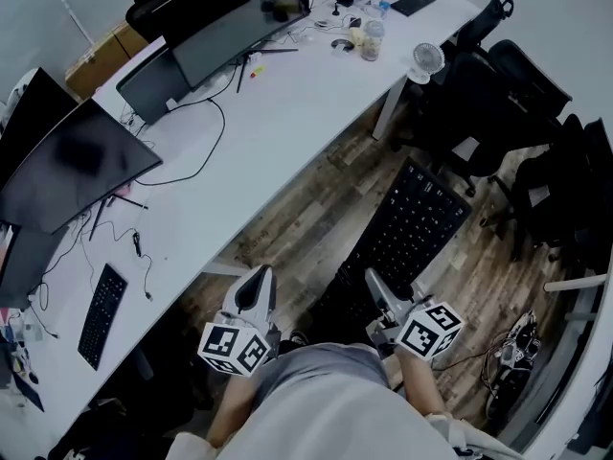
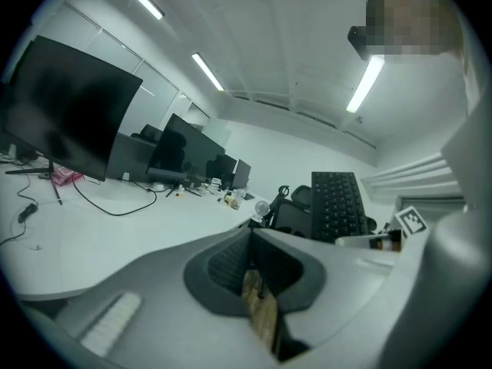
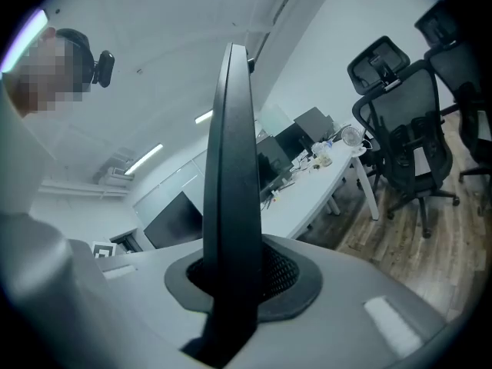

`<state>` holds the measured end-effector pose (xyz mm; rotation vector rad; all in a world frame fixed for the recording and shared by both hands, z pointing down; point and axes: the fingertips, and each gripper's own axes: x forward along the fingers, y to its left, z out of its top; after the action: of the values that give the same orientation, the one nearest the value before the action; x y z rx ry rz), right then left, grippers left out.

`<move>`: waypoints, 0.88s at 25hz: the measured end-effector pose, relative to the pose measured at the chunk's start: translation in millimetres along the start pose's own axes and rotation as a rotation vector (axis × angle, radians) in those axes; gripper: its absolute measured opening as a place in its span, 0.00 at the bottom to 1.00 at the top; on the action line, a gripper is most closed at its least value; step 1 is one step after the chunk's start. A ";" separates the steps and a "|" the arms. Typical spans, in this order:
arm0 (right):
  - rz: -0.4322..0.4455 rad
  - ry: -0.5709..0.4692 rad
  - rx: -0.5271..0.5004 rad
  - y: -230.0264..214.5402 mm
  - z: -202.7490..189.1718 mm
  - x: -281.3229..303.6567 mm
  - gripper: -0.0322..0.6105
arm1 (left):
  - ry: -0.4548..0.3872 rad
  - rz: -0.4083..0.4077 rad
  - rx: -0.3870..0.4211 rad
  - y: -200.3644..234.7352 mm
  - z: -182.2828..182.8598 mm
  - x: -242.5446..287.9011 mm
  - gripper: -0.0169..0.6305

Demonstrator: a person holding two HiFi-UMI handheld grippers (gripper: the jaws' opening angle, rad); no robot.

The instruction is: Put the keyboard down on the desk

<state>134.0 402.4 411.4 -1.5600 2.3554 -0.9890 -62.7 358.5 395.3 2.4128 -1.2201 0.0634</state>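
Holding: the right gripper (image 1: 378, 286) has its fingers pinching the near end of the black keyboard (image 1: 414, 220), which juts out away from the person.
Keyboard location: in the air over the wooden floor (image 1: 306, 209), off the long front edge of the tabletop (image 1: 287, 113) and well apart from it.
Left gripper: the left gripper (image 1: 257, 290) has its fingers pressed together with nothing between them and takes no part in the hold.
Done: the keyboard is gripped and carried.
Left: bringing it over the front edge, lowering it flat, letting go.
Free room: a wide bare stretch lies along the front edge; a second keyboard (image 1: 101, 314) lies near the left end.
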 end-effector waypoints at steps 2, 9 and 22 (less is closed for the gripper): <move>0.007 -0.001 0.011 -15.9 22.6 9.6 0.18 | 0.013 0.012 -0.002 -4.4 9.5 26.0 0.03; 0.027 -0.017 0.026 -65.7 64.4 22.0 0.18 | 0.020 0.024 0.011 -24.4 20.5 89.8 0.03; 0.027 -0.043 0.068 -135.5 104.4 30.5 0.18 | 0.073 0.059 0.179 -52.3 20.8 150.4 0.03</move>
<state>272.2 297.2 418.3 -1.5055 2.2833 -1.0087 66.6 263.4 392.5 2.5010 -1.3013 0.2882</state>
